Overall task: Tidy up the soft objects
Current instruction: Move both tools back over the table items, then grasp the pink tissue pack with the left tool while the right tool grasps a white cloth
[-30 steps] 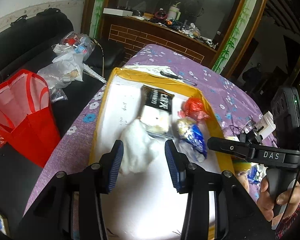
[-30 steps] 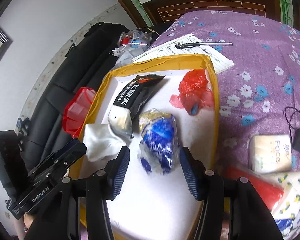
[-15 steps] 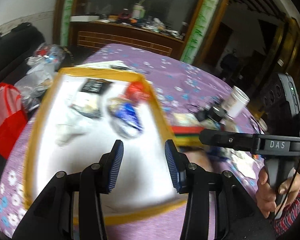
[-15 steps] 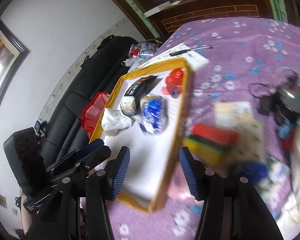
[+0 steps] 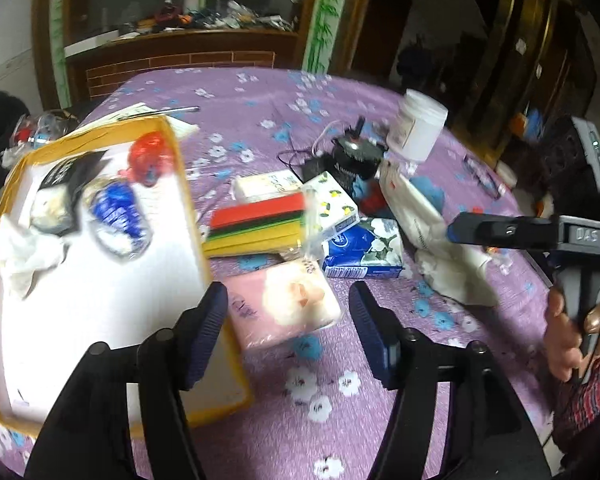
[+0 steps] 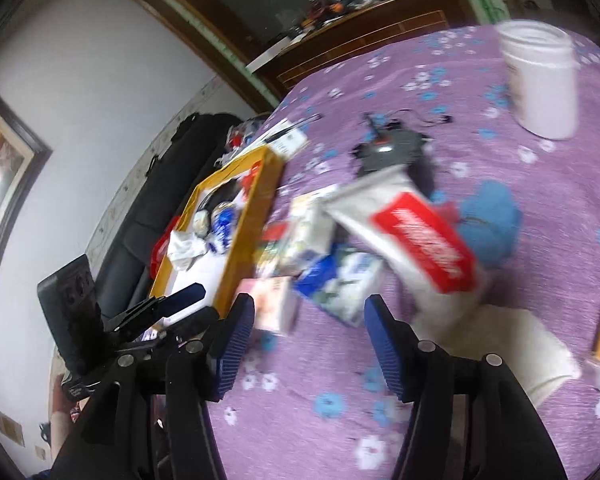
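My left gripper is open and empty, its fingers either side of a pink tissue pack on the purple cloth. A yellow-rimmed white tray on the left holds a white cloth, a blue-white bag, a black packet and a red bag. My right gripper is open and empty above a blue tissue pack; the pink pack lies by its left finger. A white-red bag lies ahead.
Beside the tray lie coloured sponges, a lemon-print pack, a white "Face" pack, a black device with cables and a white jar. A black sofa stands left of the table.
Both grippers swung right, away from the tray, to the pile of packs on the cloth. Both stayed open and empty.
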Demonstrator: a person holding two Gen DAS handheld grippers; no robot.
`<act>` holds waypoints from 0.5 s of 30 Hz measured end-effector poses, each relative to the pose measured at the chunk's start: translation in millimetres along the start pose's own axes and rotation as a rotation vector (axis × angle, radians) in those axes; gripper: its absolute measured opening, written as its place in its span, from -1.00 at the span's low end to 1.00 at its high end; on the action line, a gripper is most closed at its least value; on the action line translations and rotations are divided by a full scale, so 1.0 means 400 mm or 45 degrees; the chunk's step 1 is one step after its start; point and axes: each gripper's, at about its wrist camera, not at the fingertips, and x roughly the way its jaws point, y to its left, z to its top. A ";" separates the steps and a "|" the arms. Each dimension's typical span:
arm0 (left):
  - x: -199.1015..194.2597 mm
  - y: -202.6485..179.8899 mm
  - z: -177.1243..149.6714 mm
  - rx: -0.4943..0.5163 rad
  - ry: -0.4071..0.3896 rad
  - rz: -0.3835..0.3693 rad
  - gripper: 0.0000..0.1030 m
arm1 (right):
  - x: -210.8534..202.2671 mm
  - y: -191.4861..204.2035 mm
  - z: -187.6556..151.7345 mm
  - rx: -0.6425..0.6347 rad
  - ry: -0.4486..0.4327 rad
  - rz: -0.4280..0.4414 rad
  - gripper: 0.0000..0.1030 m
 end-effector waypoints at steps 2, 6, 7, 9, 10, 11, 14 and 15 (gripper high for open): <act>0.034 -0.022 0.018 0.060 0.052 0.009 0.21 | -0.008 -0.038 -0.005 0.039 -0.006 0.035 0.17; 0.109 -0.025 0.046 0.103 0.183 0.069 0.21 | -0.030 -0.084 0.002 0.095 -0.026 0.084 0.17; 0.122 -0.025 0.052 0.113 0.198 0.075 0.21 | -0.044 -0.089 0.006 0.096 -0.043 0.098 0.17; 0.139 -0.020 0.061 0.123 0.211 0.080 0.21 | -0.065 -0.088 0.011 0.089 -0.075 0.106 0.17; 0.152 -0.016 0.064 0.116 0.233 0.070 0.21 | -0.078 -0.089 0.013 0.086 -0.095 0.107 0.17; 0.165 -0.012 0.068 0.099 0.259 0.056 0.20 | -0.090 -0.092 0.015 0.087 -0.115 0.111 0.19; 0.179 -0.036 0.062 0.143 0.314 0.053 0.43 | -0.114 -0.100 0.020 0.104 -0.146 0.128 0.25; 0.180 -0.049 0.054 0.159 0.337 0.027 0.43 | -0.117 -0.104 0.021 0.113 -0.152 0.129 0.25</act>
